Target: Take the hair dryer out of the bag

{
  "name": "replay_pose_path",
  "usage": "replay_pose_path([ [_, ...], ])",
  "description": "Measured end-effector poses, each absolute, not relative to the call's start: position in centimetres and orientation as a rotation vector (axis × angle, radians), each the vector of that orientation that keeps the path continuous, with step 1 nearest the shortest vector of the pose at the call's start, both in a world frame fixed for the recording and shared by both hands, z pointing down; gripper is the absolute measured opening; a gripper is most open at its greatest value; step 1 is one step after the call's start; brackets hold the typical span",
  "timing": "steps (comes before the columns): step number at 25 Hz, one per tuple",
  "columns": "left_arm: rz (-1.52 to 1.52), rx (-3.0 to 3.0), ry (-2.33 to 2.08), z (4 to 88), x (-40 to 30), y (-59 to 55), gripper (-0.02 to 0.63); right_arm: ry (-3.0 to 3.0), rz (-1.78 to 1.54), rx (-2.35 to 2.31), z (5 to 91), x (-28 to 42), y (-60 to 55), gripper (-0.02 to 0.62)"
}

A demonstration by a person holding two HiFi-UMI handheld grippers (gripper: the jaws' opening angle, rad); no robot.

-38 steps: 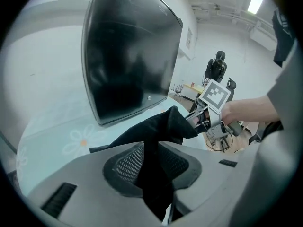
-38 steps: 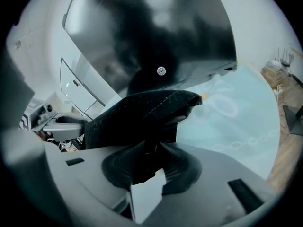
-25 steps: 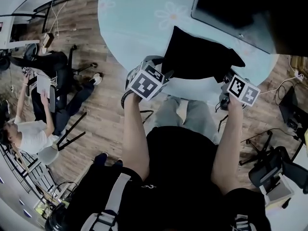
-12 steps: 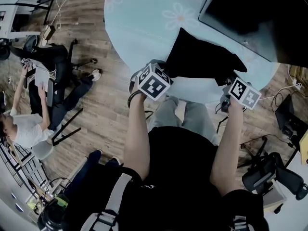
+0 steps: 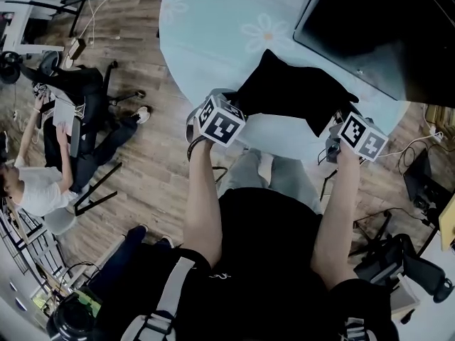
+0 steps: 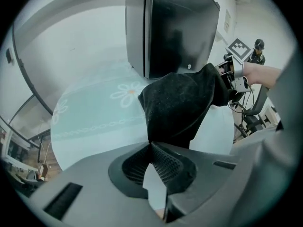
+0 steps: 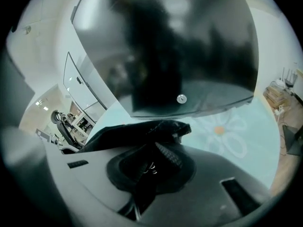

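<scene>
A black cloth bag (image 5: 288,91) lies bunched on the round pale-blue table (image 5: 213,41); the hair dryer is not visible. My left gripper (image 5: 237,105) is shut on the bag's near left corner, and in the left gripper view the fabric (image 6: 177,105) rises straight out of the pinched fingertips of the left gripper (image 6: 150,144). My right gripper (image 5: 334,121) holds the bag's right end. Its jaws have just been closing, and black fabric (image 7: 142,131) with a small metal ring fills the gap between them in the right gripper (image 7: 150,156).
A large dark monitor (image 5: 373,27) stands at the back right of the table, just behind the bag. Left of the table a person (image 5: 39,190) sits on the wooden floor beside chairs. An office chair (image 5: 398,258) stands at the lower right.
The left gripper has shut on the bag's left corner. The right gripper has risen with the bag's right end, and the bag is now drawn up and bunched between the two.
</scene>
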State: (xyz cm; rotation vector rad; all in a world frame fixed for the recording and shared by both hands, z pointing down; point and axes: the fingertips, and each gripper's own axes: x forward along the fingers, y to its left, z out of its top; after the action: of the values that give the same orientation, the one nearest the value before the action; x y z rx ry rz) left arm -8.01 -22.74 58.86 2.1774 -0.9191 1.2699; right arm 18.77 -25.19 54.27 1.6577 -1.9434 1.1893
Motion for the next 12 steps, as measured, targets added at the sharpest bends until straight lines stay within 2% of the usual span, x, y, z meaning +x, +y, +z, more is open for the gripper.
replay_pose_path([
  [12, 1.183, 2.186, -1.049, 57.2, -8.7, -24.9, 0.012, -1.978, 1.140, 1.713, 51.4, 20.6, -25.7, 0.031],
])
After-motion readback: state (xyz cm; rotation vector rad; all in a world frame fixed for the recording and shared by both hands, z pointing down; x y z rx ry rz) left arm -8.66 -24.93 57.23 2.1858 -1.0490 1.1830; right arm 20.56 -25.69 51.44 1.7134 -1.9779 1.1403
